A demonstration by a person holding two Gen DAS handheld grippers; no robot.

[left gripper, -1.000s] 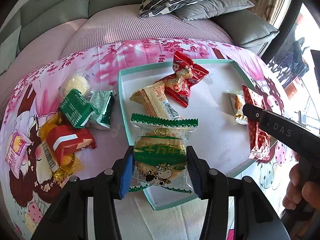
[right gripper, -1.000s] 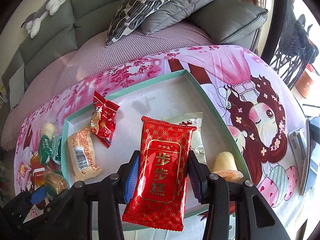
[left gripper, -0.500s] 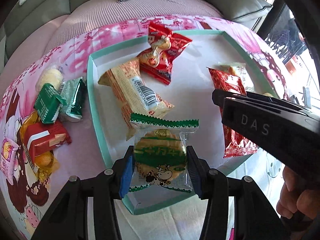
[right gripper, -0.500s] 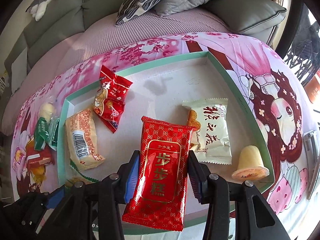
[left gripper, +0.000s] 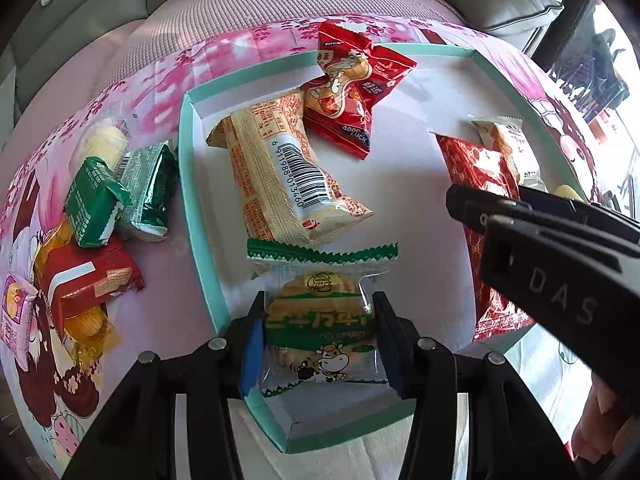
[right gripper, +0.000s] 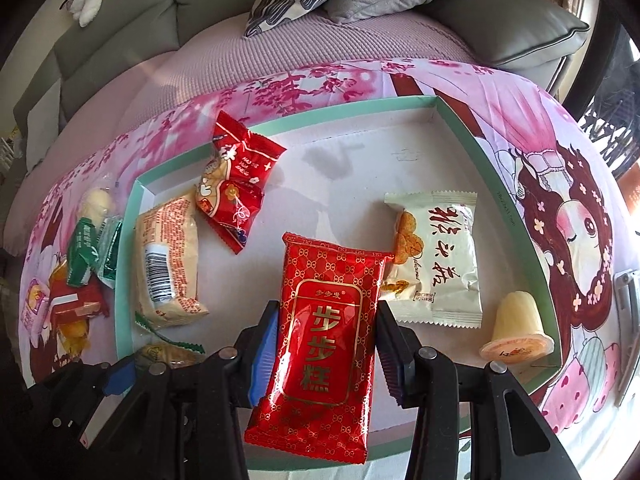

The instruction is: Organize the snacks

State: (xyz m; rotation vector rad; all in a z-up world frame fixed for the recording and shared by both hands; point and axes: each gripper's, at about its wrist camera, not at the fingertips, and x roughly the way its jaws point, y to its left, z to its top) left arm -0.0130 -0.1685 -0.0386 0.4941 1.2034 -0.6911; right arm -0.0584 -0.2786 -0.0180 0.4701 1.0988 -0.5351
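Here, in the left wrist view, the left hand-held gripper (left gripper: 318,336) clamps a green biscuit pack (left gripper: 320,320) over the tray (left gripper: 192,184), which holds a beige wafer pack (left gripper: 280,176) and red candy bag (left gripper: 348,92). In the right wrist view, the right hand-held gripper (right gripper: 326,354) clamps a red cake pack (right gripper: 324,344) above the same tray, beside a white snack pack (right gripper: 444,264) and jelly cup (right gripper: 516,328).

red packet (left gripper: 480,176) partly behind right tongs (left gripper: 560,264)

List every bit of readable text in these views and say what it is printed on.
"6 911988 013460": barcode on the beige snack pack.
"GOOD LUCK": red twisted candy bag.
"DAS": right hand-held gripper, seen from the left wrist.
"步步糕": red gold-patterned packet.
Green cow-print cookie pack and cream packet: lettering unclear.
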